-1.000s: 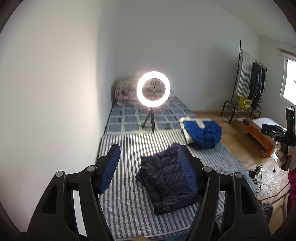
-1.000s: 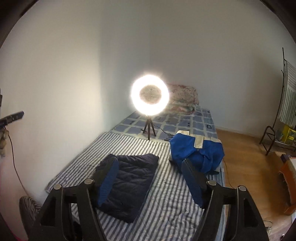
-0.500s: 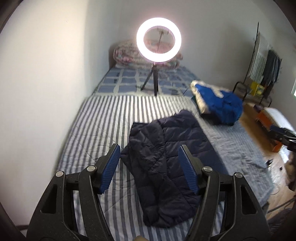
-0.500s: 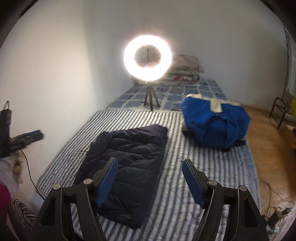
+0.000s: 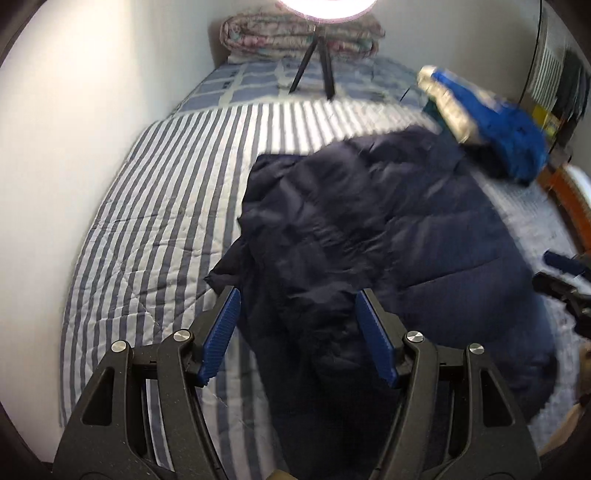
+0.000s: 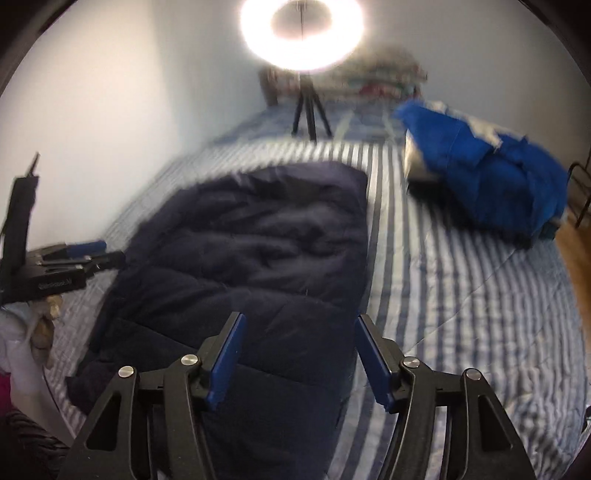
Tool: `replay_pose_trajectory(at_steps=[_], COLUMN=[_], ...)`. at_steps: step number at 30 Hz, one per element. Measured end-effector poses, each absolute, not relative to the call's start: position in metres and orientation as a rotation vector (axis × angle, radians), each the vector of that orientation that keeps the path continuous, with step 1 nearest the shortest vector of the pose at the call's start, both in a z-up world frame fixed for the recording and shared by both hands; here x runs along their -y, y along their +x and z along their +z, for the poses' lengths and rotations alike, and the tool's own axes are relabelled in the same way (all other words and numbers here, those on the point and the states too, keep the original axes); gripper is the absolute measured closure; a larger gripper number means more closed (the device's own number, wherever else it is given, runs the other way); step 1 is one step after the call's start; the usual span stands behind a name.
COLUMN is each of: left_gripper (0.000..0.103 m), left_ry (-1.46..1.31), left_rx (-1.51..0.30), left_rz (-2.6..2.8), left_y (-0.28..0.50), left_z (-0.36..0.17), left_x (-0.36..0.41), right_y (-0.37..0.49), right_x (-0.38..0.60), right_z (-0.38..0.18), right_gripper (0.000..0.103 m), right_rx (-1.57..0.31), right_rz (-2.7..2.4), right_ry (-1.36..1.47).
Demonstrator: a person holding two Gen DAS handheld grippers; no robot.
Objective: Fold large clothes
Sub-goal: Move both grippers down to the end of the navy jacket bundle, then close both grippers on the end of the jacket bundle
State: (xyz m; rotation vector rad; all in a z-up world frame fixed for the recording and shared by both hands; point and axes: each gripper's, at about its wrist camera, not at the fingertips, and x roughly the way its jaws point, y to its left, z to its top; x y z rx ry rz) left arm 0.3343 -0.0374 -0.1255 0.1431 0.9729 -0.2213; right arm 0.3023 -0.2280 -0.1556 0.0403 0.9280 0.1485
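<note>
White walls close in a low bed (image 5: 155,206) spread with a blue-and-white striped quilted cover, lit by a glowing ring light on a black tripod (image 6: 301,33) at 12 o'clock in the right wrist view. A navy quilted puffer jacket (image 5: 369,229) lies flat and rumpled across the middle of the bed; a bright blue padded jacket with a pale lining (image 6: 491,173) sits bundled near it at 2 o'clock, apart from the navy one in the right wrist view. A rolled floral quilt (image 5: 299,38) rests against the far wall.

The left hand-held gripper (image 5: 297,325) tilts steeply down over the near part of the navy jacket, its blue ribbed pads well apart and gripping nothing; dark fabric shows in the gap beneath them. The right hand-held gripper (image 6: 297,350) tilts down likewise over the jacket's near right portion; its jaws are closing, with only the jacket below seen between them and no pad pressing on cloth. In the right wrist view the left tool appears at 9 o'clock beside the jacket's edge.

Compared with a second ago, both grippers have dropped from a high view of the whole room to close above the bed, so the navy jacket now fills most of each view and the ring light has slid to the top edge. The jacket itself lies as before.
</note>
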Motion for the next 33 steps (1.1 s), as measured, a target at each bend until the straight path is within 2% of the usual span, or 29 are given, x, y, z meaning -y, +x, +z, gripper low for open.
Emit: replay_pose_trajectory(at_steps=[6,13,16,18,20,22,24,33], left_gripper=[0.033,0.033,0.032,0.026,0.024,0.023,0.023,0.023], left_ry=[0.083,-0.082,-0.270,-0.438,-0.591,-0.727,-0.818,-0.869], left_rx=[-1.051,-1.066,-1.097,-1.117,-1.133,-1.155,-1.180,-1.256], left_rz=[-0.214,-0.261,-0.333,-0.373,-0.390,-0.392,-0.405,-0.536], left_y=[0.352,0.359,0.363,0.366,0.370,0.376,0.381,0.389], left_z=[-0.155,-0.146,-0.142,-0.144,-0.151,-0.162,-0.173,-0.196], left_x=[0.015,-0.017,-0.046,-0.068,-0.087,-0.102,-0.111,-0.088], right_y=[0.313,0.318,0.315,0.314,0.316,0.320,0.327,0.350], right_x=[0.202,0.206,0.222,0.234,0.247,0.259,0.269,0.304], right_z=[-0.177,-0.175,-0.167,-0.163,-0.163,-0.163,-0.168,-0.214], right_gripper=[0.043,0.043,0.031,0.022,0.011,0.009,0.002,0.001], right_rx=[-0.956,-0.993,-0.959,-0.928,-0.920,-0.922,-0.940,-1.040], right_rz=[0.192,0.242,0.263,0.269,0.299,0.316,0.320,0.392], right_ry=[-0.076,-0.077,-0.047,-0.018,0.041,0.109,0.178,0.489])
